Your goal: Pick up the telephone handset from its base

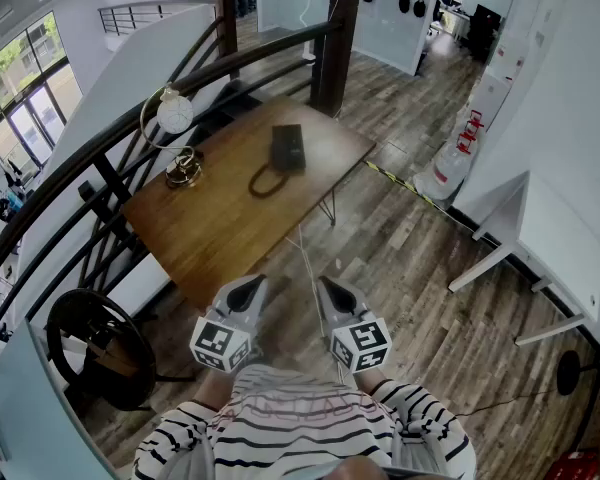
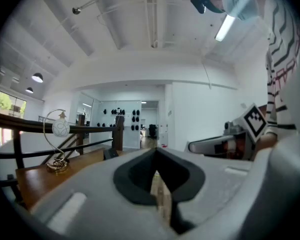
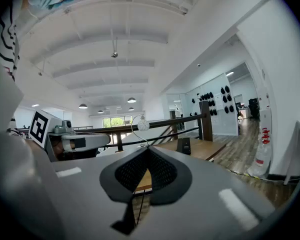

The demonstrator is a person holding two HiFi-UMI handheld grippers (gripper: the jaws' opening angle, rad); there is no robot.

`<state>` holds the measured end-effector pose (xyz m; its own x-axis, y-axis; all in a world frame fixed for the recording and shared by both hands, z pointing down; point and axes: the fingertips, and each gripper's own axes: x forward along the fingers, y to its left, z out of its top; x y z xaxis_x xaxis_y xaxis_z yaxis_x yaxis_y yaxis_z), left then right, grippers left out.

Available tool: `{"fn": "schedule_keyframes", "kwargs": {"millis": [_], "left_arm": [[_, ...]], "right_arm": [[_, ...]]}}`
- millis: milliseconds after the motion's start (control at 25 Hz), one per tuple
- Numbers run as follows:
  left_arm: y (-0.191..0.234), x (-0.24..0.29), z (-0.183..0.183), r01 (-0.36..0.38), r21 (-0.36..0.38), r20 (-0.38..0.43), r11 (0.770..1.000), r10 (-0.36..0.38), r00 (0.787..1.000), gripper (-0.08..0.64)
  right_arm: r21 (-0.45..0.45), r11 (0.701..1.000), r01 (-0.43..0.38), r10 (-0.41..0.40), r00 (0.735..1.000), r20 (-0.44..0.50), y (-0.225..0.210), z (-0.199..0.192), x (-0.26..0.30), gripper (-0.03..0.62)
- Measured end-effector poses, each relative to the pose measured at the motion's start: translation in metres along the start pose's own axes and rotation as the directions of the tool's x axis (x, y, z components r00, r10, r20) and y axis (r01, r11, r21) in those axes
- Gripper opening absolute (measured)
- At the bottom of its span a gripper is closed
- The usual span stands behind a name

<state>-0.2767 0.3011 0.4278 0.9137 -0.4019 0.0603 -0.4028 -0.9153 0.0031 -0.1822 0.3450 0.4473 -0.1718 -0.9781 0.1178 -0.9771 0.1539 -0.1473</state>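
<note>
I hold both tools low and close in front of my striped shirt, side by side, above the floor [image 1: 400,258] and short of the near edge of the surface [image 1: 220,233]. The left tool [image 1: 248,286] has its jaws pressed together with nothing between them, and the right tool [image 1: 328,288] is the same: pressed together and empty. Both point roughly level toward the surface, which I judge to be a ready carry before any reach has begun, since neither is near anything to grip. A thin wire [image 1: 306,253] runs from the surface's near edge down between the tools. Farther off, toward the far middle of the surface, sits the phone [image 1: 288,148], a dark block. The handset seems to lie in place on its base, though at this range I cannot separate the two. Its cord [image 1: 266,181] loops on the near side, so I would come in from above or from the right to stay out of that loop. To the left, near the railing [image 1: 100,143], stands a lamp [image 1: 177,114] with a white globe, well apart from the phone and out of my likely path. The jaws will have to spread before I reach the handset.
</note>
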Motion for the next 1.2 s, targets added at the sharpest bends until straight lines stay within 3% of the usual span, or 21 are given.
{"fn": "schedule_keyframes", "kwargs": {"millis": [280,360,400,440,480,880,1200], "left_arm": [[-0.005,0.004,-0.001,-0.006,-0.010,0.023,1.000,0.006,1.000,0.005],[-0.003,0.006,-0.003,-0.009,-0.017,0.017,1.000,0.010,1.000,0.006],[-0.001,0.007,-0.005,-0.006,-0.026,0.012,1.000,0.006,1.000,0.033],[0.000,0.010,-0.007,-0.001,-0.037,0.005,0.999,0.001,1.000,0.132],[0.002,0.014,-0.010,0.004,-0.047,-0.005,0.999,-0.004,1.000,0.181],[0.044,0.065,-0.026,0.023,-0.093,-0.033,0.995,-0.026,0.999,0.209],[0.108,0.142,-0.012,0.044,-0.124,-0.023,0.991,-0.047,0.999,0.229]], "right_arm": [[0.029,0.999,-0.019,0.018,1.000,0.021,-0.005,-0.001,-0.002,0.000],[0.021,1.000,-0.014,0.013,1.000,0.012,-0.006,-0.002,0.002,0.071],[0.018,1.000,-0.012,0.011,1.000,0.008,-0.007,-0.003,0.004,0.091],[0.017,1.000,-0.009,0.009,1.000,0.004,-0.008,-0.004,0.006,0.091],[0.017,1.000,-0.007,0.007,1.000,0.002,-0.010,-0.004,0.008,0.094],[0.003,1.000,0.029,-0.029,0.999,-0.022,-0.049,-0.007,0.053,0.189],[-0.046,0.998,0.043,-0.044,0.999,-0.022,-0.098,0.025,0.125,0.222]]}}
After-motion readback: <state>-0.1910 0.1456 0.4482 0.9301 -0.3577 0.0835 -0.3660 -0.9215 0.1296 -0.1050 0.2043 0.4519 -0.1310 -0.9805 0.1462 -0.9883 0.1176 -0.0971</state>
